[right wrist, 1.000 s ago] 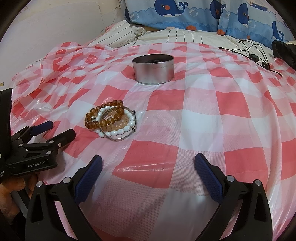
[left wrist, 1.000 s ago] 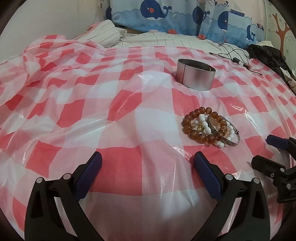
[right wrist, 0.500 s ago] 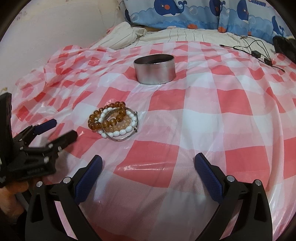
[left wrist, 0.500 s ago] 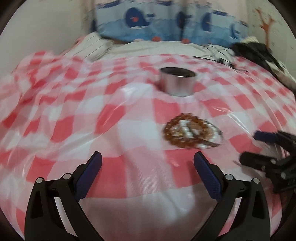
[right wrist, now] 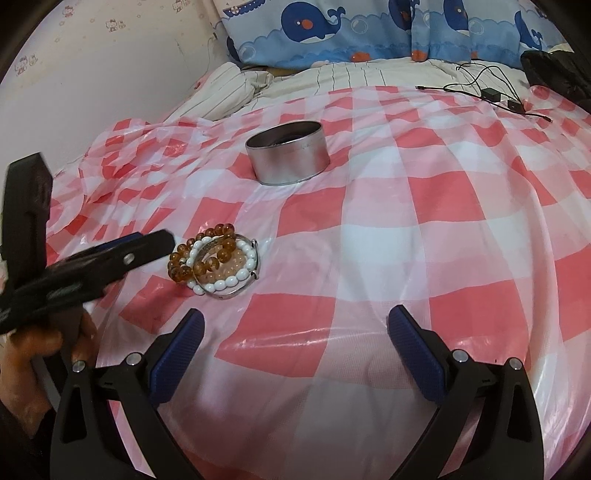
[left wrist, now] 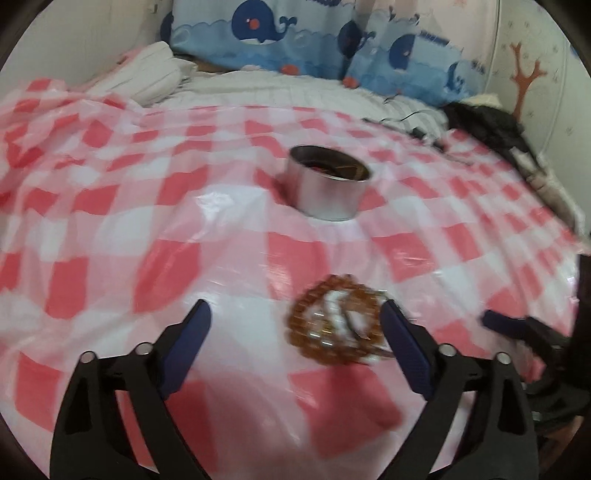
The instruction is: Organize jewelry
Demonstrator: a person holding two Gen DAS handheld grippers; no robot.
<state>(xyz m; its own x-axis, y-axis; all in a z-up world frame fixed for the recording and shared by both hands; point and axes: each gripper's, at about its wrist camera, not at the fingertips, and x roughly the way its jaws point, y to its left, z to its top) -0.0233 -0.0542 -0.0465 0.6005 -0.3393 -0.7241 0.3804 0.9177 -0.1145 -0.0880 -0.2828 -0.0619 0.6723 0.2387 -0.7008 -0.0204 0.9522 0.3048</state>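
**Bracelets piled on checked sheet, both grippers spread and empty**

The left gripper (left wrist: 295,332) has its jaws spread wide and holds nothing. Its right blue pad (left wrist: 404,347) sits just beside the bracelet pile (left wrist: 334,334), at the pile's right edge; motion blur prevents confirming contact. In the right wrist view the same gripper (right wrist: 147,245) enters from the left, its tip close to the pile's left side.

The right gripper (right wrist: 295,350) is likewise spread wide and empty, positioned nearer the camera than the pile and to its right.

The bracelet pile (right wrist: 216,264) lies flat on the red-and-white checked plastic sheet (right wrist: 424,229). It comprises amber beads, white beads and a metal bangle, overlapping one another.

A round metal tin (right wrist: 288,153) stands upright and open on the sheet, well beyond the pile. Dark contents show inside the tin (left wrist: 328,182) in the left wrist view; they cannot be identified.

Whale-print pillows (right wrist: 332,29) lie at the far edge.
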